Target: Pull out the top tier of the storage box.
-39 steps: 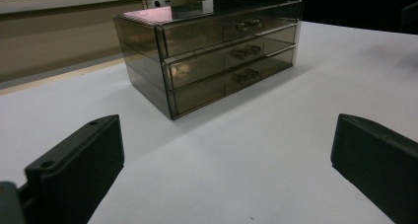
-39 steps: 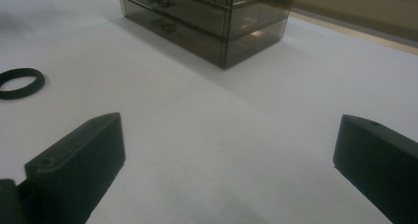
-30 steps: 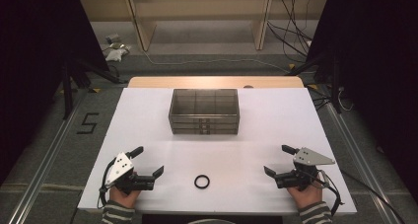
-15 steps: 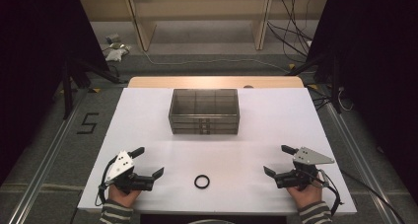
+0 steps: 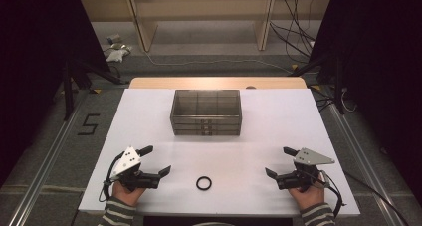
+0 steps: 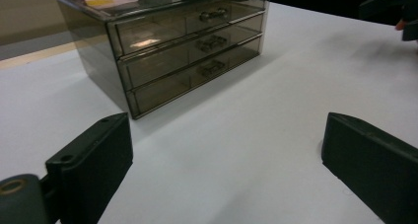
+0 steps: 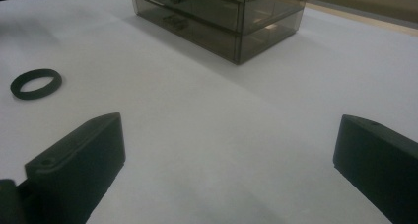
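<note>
A smoky transparent chest with three drawers [image 5: 206, 112] stands at the middle back of the white table [image 5: 278, 121], its drawers all shut [image 6: 187, 51] [image 7: 222, 17]. A black ring [image 5: 203, 183] lies flat near the front edge, between the two hands [image 7: 36, 83]. My left gripper [image 5: 158, 160] rests low at the front left, open, its jaws [image 6: 226, 150] just having closed a little with nothing between them. My right gripper [image 5: 277, 161] sits at the front right, open and empty [image 7: 226, 155]. The ring lies apart from both.
A wooden strip [image 5: 219, 81] borders the table's far edge. Beyond it are shelf legs and cables on the floor [image 5: 298, 42]. The right gripper's jaw [image 6: 394, 7] shows at the top right of the left gripper view.
</note>
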Demonstrator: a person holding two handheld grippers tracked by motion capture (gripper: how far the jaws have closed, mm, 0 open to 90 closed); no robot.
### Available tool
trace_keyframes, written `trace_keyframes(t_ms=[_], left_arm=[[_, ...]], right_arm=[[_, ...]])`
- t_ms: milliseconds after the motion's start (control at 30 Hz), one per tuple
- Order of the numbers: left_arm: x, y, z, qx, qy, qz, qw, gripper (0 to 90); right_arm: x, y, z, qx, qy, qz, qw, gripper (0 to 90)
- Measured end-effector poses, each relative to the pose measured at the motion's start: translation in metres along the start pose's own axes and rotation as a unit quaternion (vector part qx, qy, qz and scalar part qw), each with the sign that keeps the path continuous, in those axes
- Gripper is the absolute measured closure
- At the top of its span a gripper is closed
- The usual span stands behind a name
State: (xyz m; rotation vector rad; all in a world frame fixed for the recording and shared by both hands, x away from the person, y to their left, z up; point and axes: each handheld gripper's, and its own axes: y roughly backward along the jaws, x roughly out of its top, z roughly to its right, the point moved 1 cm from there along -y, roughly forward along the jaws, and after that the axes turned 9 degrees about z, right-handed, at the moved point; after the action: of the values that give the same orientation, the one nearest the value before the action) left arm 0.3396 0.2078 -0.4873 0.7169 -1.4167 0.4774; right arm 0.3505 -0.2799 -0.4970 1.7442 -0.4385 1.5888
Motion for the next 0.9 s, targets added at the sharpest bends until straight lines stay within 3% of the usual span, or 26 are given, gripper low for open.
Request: trace_keyframes(t_ms=[167,267,433,700,900], left_arm=[[0.011,-0.008,0.001,-0.012,-0.012,-0.017,0.9997,5.5],[0.013,-0.013,-0.001,-0.028,0.004,-0.022,0.9994,5.5],[0.021,-0.019,-0.002,-0.038,-0.006,-0.025,0.9989,5.3],[0.035,-0.029,-0.004,-0.041,-0.022,-0.025,0.9986,5.3],[0.046,-0.049,0.0,-0.038,-0.015,-0.039,0.9984,4.3]], right_arm=[[-0.001,-0.004,-0.001,-0.003,0.005,-0.012,0.9999,0.5],[-0.001,-0.004,-0.002,-0.004,0.005,-0.016,0.9998,0.5],[-0.001,-0.005,-0.002,-0.006,0.004,-0.02,0.9998,0.5],[-0.002,-0.004,-0.003,-0.013,0.007,-0.019,0.9997,0.4],[-0.002,-0.004,-0.002,-0.016,0.003,-0.018,0.9997,0.4]])
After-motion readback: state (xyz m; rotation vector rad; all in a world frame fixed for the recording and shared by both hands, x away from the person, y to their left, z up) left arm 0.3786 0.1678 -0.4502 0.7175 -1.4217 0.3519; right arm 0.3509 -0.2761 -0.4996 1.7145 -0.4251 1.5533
